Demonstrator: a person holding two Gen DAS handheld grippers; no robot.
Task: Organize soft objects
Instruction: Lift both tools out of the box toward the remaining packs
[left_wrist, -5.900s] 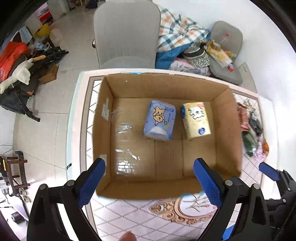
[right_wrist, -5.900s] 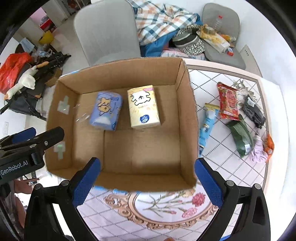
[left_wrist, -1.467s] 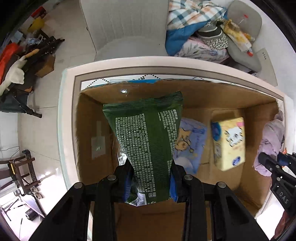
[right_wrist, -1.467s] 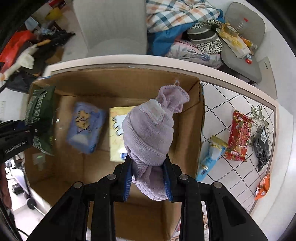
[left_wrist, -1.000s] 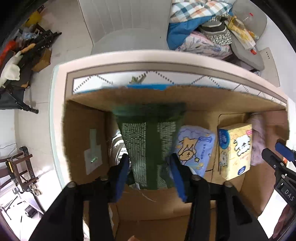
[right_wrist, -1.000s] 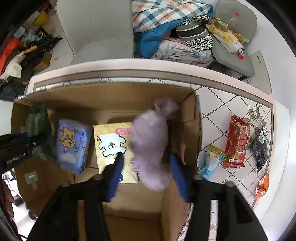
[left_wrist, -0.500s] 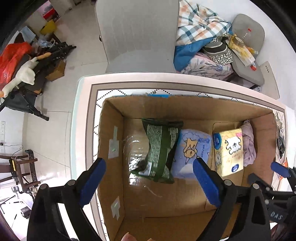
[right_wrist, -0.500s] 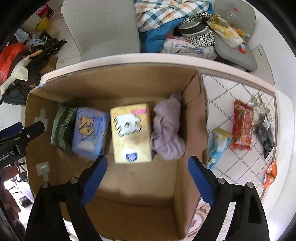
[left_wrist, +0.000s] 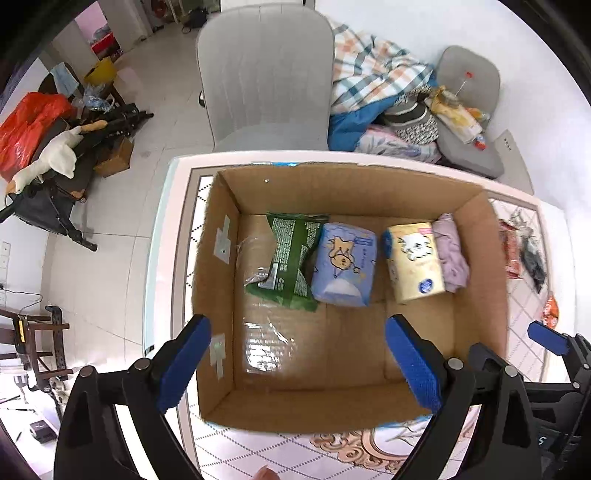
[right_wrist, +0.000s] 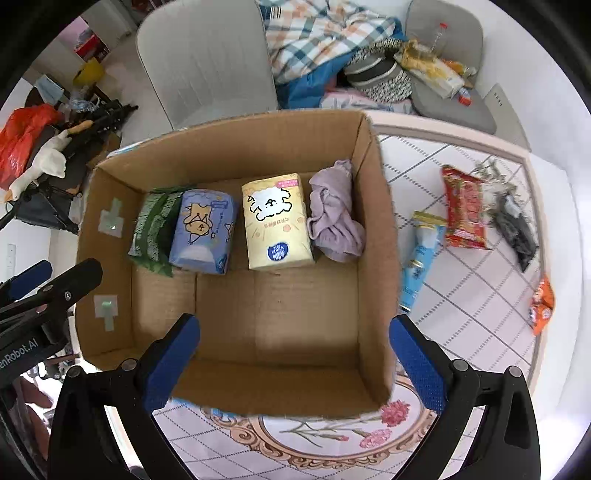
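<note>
An open cardboard box (left_wrist: 218, 229) (right_wrist: 376, 206) stands on the table. Along its far side lie a green packet (left_wrist: 291, 254) (right_wrist: 153, 227), a blue tissue pack (left_wrist: 345, 264) (right_wrist: 203, 230), a yellow tissue pack (left_wrist: 413, 260) (right_wrist: 277, 225) and a lilac cloth (left_wrist: 452, 254) (right_wrist: 334, 219). My left gripper (left_wrist: 297, 363) is open and empty above the box's near left. My right gripper (right_wrist: 293, 363) is open and empty above the box's near edge; it also shows in the left wrist view (left_wrist: 546, 338).
On the table right of the box lie a blue tube (right_wrist: 419, 258), a red snack packet (right_wrist: 463, 208), a black packet (right_wrist: 515, 227) and an orange packet (right_wrist: 541, 304). A grey chair (left_wrist: 264, 77) and a pile of clothes (left_wrist: 380, 99) stand behind the table.
Both grippers opened and let go: the green packet and the lilac cloth now lie in the box. Both grippers have since pulled back and up toward the near edge.
</note>
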